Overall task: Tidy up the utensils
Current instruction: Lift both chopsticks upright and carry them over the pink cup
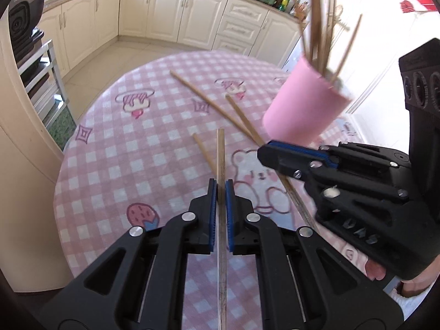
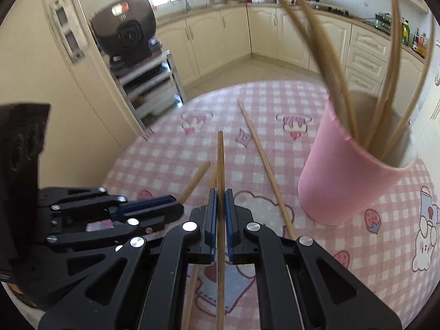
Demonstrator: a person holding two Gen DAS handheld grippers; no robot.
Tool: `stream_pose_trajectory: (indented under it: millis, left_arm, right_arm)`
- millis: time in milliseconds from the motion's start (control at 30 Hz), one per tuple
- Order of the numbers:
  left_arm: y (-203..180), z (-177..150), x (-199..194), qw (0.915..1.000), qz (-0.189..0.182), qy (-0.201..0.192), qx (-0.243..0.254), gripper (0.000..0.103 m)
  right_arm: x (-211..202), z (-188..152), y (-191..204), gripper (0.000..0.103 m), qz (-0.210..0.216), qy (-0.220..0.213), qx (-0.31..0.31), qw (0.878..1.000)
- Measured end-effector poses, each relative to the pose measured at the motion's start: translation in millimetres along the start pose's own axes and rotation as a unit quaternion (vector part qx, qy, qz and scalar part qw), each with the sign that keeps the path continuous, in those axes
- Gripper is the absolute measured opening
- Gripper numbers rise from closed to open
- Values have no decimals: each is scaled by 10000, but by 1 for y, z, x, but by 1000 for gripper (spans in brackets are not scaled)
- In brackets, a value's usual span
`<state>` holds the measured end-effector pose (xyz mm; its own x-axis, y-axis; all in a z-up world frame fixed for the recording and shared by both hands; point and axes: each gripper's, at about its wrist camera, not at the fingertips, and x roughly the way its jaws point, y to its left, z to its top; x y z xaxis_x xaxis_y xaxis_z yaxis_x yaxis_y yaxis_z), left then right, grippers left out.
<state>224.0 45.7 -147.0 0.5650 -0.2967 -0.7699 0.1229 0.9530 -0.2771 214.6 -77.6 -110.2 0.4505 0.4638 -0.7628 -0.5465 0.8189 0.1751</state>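
Observation:
My left gripper (image 1: 220, 184) is shut on a wooden chopstick (image 1: 220, 154) that points straight ahead over the pink checked tablecloth (image 1: 110, 165). In the right wrist view my right gripper (image 2: 220, 192) is shut on a darker chopstick (image 2: 220, 159). A pink cup (image 1: 305, 107) (image 2: 349, 176) with several chopsticks standing in it sits ahead and to the right of both grippers. Two loose chopsticks lie on the cloth: a long one (image 1: 209, 101) (image 2: 264, 162) and a shorter one (image 1: 205, 152). Each gripper shows in the other's view, the right gripper (image 1: 264, 155) and the left gripper (image 2: 178, 206).
The round table's far edge drops to a tiled floor, with cream kitchen cabinets (image 1: 170, 13) beyond. A metal rack (image 2: 148, 82) carrying a dark appliance (image 2: 123, 27) stands left of the table, next to a cream fridge (image 1: 16, 137). Bottles (image 1: 284, 0) stand on the counter.

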Motion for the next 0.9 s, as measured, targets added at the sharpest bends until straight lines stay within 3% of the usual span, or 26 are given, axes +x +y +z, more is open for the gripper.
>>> stream_pose_trajectory:
  millis: [367,900]
  left_arm:
    - [-41,9,-75,9933,-223,-1080,342,6]
    - [-66,27,-118,9843,-536,-1586,549,6]
  right_arm:
    - [-87,3,0,5,80,-1498,32,9887]
    - [-143,2,-17,5,565,-2285,230,9716]
